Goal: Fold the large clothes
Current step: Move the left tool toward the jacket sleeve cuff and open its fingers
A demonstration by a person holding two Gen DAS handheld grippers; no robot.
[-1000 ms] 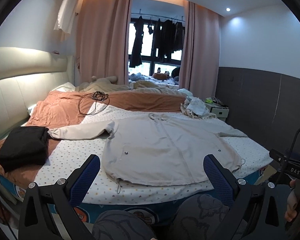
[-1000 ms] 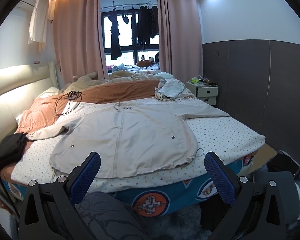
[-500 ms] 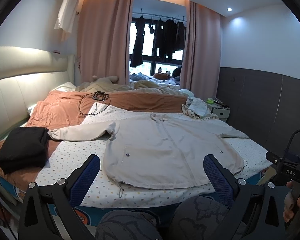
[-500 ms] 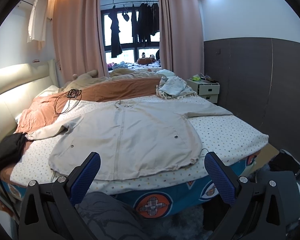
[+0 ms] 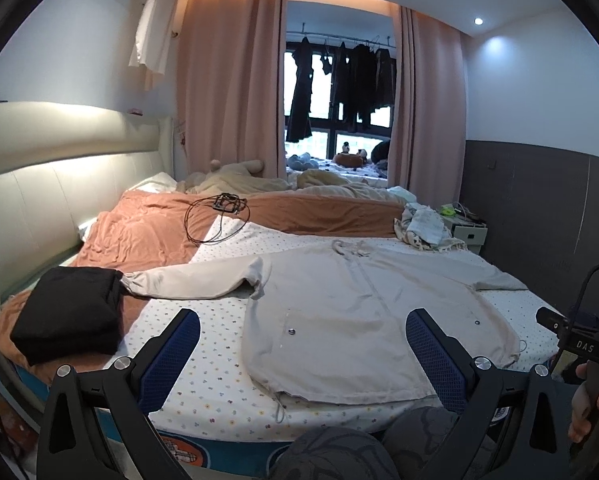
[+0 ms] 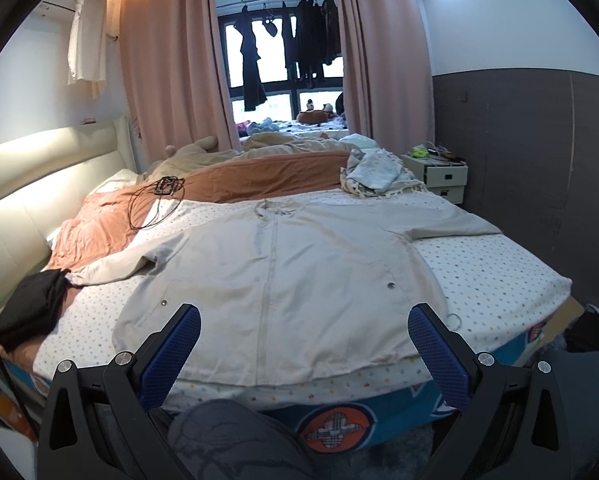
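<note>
One beige jacket [image 5: 363,312] lies flat, sleeves spread, across my dotted bed sheet [image 5: 203,344]; folded black garment [image 5: 69,320] at its left sleeve end; my left gripper [image 5: 299,356] and right gripper [image 6: 303,354] hover before it, jaws wide apart, empty

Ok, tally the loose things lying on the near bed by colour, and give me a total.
Beige: 1, the spread jacket
Black: 2, the folded garment and the cable bundle
White: 1, the crumpled cloth pile
Total: 4
</note>
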